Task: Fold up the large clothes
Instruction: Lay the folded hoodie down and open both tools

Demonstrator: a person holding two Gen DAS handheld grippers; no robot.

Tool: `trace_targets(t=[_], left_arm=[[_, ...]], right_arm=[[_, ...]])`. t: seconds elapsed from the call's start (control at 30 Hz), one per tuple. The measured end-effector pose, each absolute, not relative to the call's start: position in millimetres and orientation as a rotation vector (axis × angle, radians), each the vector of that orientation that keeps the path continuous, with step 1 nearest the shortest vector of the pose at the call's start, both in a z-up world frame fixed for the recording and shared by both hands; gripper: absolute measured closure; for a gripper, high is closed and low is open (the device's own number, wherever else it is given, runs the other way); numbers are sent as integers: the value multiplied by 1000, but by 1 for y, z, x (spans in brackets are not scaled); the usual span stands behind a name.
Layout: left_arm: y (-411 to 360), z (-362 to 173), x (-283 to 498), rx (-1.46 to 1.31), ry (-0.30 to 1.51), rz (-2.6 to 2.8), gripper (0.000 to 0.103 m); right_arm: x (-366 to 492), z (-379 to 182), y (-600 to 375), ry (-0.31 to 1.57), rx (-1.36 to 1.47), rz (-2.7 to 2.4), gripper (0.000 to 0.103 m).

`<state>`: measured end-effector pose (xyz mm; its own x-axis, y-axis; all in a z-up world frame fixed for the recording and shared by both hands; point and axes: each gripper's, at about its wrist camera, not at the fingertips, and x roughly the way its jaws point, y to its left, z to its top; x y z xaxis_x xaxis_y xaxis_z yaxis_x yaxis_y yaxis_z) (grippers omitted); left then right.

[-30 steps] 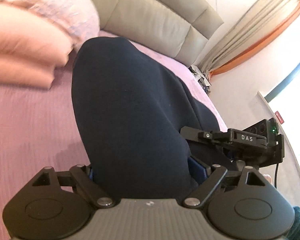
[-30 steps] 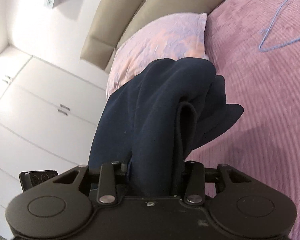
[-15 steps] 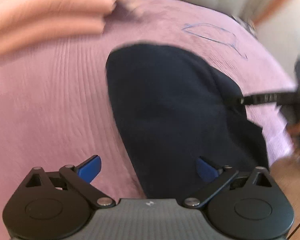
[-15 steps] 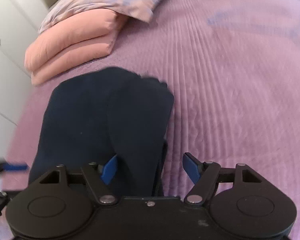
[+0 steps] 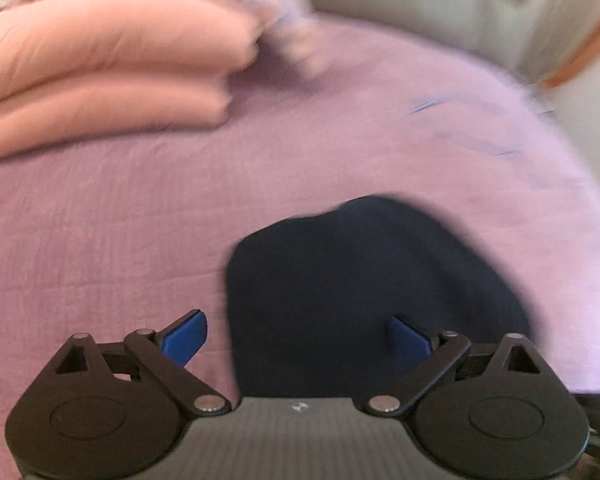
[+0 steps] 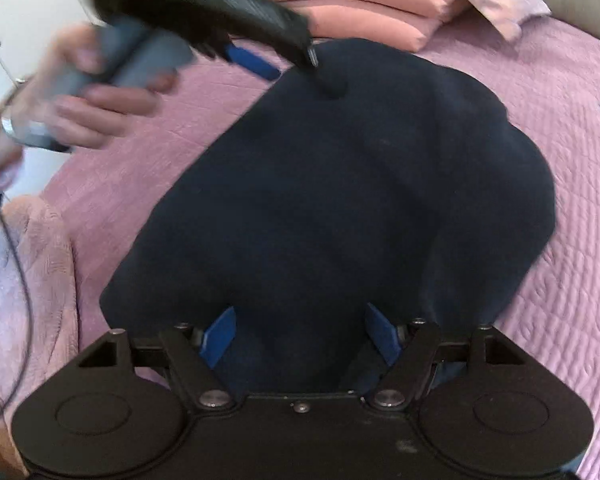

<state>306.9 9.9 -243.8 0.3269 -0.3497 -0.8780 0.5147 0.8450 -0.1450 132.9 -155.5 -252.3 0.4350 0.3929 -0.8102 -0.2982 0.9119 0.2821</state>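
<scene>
A dark navy garment (image 6: 340,200) lies bundled on the purple bedspread (image 6: 572,160) just ahead of both spread, empty grippers, left (image 5: 298,340) and right (image 6: 300,334); soft, limp and bulky, probably best pinched at an edge.

**Both hand-held grippers spread wide**

The left hand-held gripper (image 5: 298,338) has its blue fingers (image 5: 184,336) spread well apart, with nothing clamped between them. The right hand-held gripper (image 6: 300,334) is likewise parted wide. In the right wrist view the person's left hand (image 6: 96,96) grips the left tool's grey handle at far left, blurred.
</scene>
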Motion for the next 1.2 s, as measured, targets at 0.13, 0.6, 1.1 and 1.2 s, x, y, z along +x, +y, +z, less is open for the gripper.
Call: trace_targets(t=[0.13, 0.6, 1.1, 1.2], left_arm=[[28, -266, 324, -11, 1183, -592, 0], [66, -257, 343, -3, 1017, -490, 0], [86, -160, 215, 292, 1023, -359, 2], [93, -150, 173, 337, 1017, -333, 1]], right_arm=[[134, -240, -145, 1145, -138, 456, 20], [273, -268, -252, 1002, 241, 228, 0], [172, -176, -231, 952, 192, -143, 1], [128, -158, -208, 920, 238, -59, 1]])
